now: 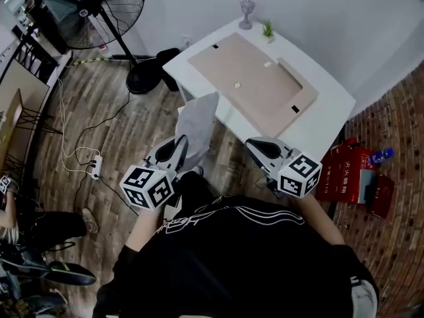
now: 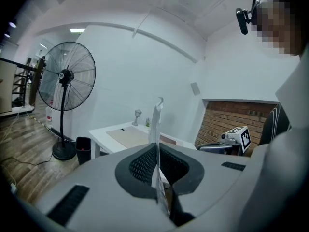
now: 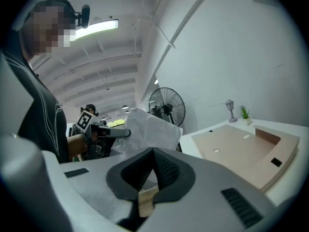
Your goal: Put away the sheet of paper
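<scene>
Two grippers: the left gripper (image 1: 177,146) pinches the paper (image 1: 200,124), up in the air off the near edge of the table (image 1: 326,121). The right gripper (image 1: 257,144) has jaws pressed together, empty. Best hold tight and go slowly

Head camera steeply down, left tool (image 1: 180,144) and right tool (image 1: 256,144) cameras close behind jaws, near level, all sharing white table (image 1: 329,120)

white table (image 1: 329,121) with a tan board (image 1: 248,78), small potted plant (image 1: 267,30) and grey ornament (image 1: 246,13) at its far edge
</scene>
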Motion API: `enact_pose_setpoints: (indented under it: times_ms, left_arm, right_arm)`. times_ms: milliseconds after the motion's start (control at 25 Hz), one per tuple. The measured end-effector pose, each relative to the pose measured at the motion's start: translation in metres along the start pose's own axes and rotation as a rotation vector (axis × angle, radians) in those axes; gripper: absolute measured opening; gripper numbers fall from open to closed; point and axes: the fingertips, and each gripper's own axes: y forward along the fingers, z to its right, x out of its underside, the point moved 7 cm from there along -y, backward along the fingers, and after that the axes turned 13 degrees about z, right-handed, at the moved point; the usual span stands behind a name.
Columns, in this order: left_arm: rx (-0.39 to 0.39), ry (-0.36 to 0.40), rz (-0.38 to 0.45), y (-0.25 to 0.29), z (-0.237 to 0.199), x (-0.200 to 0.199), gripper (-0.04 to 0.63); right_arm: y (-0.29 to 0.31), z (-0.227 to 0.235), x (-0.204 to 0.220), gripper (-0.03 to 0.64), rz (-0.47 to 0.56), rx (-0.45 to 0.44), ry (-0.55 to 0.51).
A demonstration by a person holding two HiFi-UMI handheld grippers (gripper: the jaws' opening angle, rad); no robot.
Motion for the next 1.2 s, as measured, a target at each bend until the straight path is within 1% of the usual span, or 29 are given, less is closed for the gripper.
enact_pose_setpoints:
  times_ms: [240,400,520,640,920,1040,1200]
  left_arm:
    - [0.131,-0.021,-0.047,0.065,-0.051,-0.03,0.032]
    - [0.232,-0.043,-0.097,0.112,-0.084,-0.048,0.032]
    - [0.309,-0.053,-0.131,0.144,-0.104,-0.058,0.032]
    - [0.379,-0.078,-0.149,0.176,-0.12,-0.067,0.032]
    - [0.524,-0.101,-0.217,0.246,-0.149,-0.072,0.032]
    - [0.578,-0.09,-0.249,0.273,-0.157,-0.068,0.032]
    - [0.621,-0.061,-0.285,0.308,-0.163,-0.062,0.032]
  right_arm:
    - [0.041,0.03,-0.02,0.003,0.02,0.145,0.022]
    - [0.068,0.046,-0.034,0.003,0.036,0.245,0.039]
    - [0.087,0.057,-0.043,0.003,0.058,0.312,0.051]
    - [0.102,0.067,-0.051,0.003,0.082,0.372,0.052]
    - [0.115,0.088,-0.052,0.003,0.127,0.551,0.067]
    - [0.115,0.094,-0.043,0.003,0.147,0.632,0.078]
    - [0.113,0.098,-0.035,0.003,0.176,0.715,0.092]
